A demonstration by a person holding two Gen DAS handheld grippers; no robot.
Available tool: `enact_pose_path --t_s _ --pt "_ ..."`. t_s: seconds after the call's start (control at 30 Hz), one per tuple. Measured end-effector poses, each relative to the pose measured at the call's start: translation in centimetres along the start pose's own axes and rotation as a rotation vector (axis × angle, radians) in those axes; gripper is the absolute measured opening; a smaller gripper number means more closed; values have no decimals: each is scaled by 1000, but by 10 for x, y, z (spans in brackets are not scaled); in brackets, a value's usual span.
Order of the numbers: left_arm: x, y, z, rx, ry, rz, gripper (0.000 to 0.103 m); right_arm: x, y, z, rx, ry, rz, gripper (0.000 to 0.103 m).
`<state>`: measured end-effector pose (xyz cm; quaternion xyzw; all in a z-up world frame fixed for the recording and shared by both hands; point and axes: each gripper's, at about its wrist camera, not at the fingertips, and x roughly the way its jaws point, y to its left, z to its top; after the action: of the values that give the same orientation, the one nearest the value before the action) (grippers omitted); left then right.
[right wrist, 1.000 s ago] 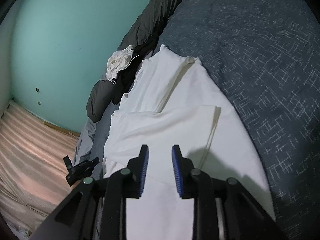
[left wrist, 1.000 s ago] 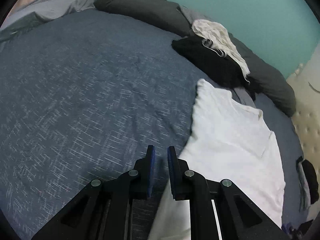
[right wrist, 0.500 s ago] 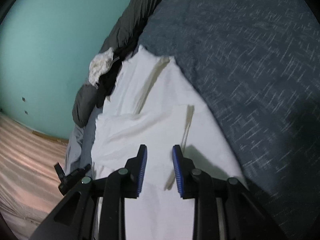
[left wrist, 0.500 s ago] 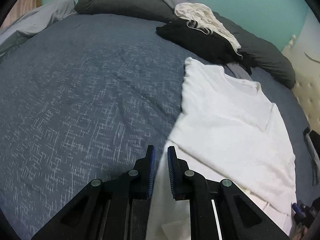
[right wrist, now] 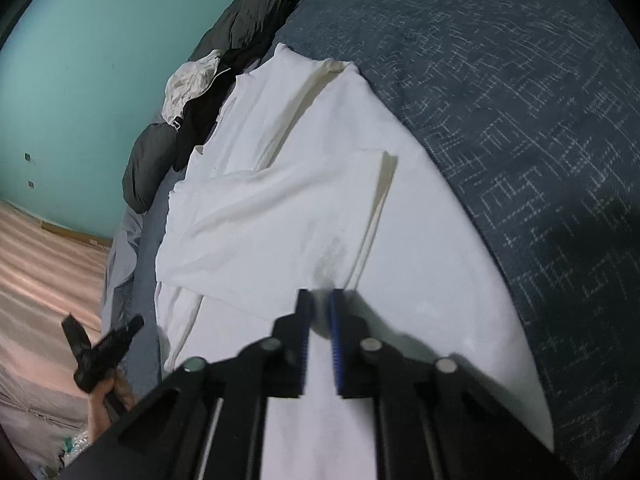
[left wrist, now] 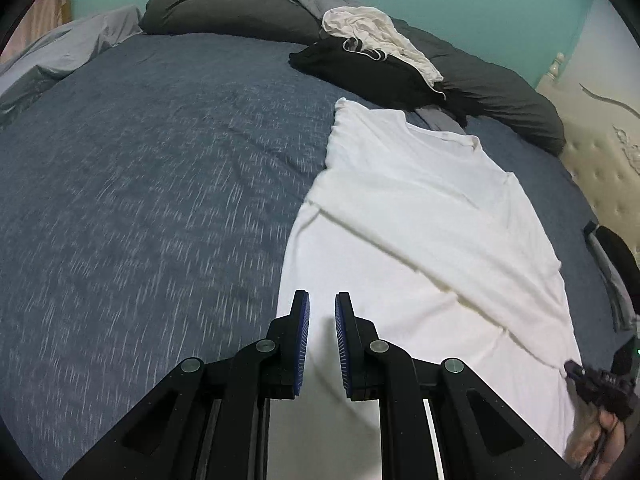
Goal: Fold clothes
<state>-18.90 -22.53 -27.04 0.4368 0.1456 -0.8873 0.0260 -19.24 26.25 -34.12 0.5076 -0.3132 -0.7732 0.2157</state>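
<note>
A white T-shirt (left wrist: 420,216) lies flat on the blue bedspread (left wrist: 160,184), collar toward the pillows, with one side folded over (right wrist: 280,208). My left gripper (left wrist: 322,312) hovers over the shirt's left edge near the hem. Its blue pads stand a narrow gap apart with nothing between them. My right gripper (right wrist: 319,308) is shut on the lower edge of the folded flap, with white cloth bunched between its pads. In the left wrist view its black tip (left wrist: 576,370) touches the shirt where the creases gather.
Dark grey pillows (left wrist: 248,8) line the teal wall, with a black garment (left wrist: 360,68) and a cream one (left wrist: 372,28) heaped before them. A padded headboard (left wrist: 600,152) stands at the right. A black device (right wrist: 100,344) with a hand under it shows beside the bed's edge.
My left gripper slid right, from over the blue bedspread to over the shirt's left edge. The right jaws closed from a wide gap onto the shirt's fabric.
</note>
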Motion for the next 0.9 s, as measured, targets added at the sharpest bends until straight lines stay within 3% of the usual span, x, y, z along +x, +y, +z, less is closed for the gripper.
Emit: enact_pose_path --t_s 0.23,0.53,0.73,0.87,0.9 --pt "-52 5 -15 6 -5 24 14 -14 14 -10 -27 -25 37 2" --pt "-107 -4 -19 91 5 89 15 -19 -9 -21 93 -16 68 2" --pt "-112 -8 -27 112 66 85 15 -21 -4 -17 57 -26 78 2" --pt "-106 -6 -38 94 105 69 15 -24 -9 -16 89 -21 84 7" --pt "-103 -6 -41 90 113 62 15 -27 -12 -16 98 -34 83 12"
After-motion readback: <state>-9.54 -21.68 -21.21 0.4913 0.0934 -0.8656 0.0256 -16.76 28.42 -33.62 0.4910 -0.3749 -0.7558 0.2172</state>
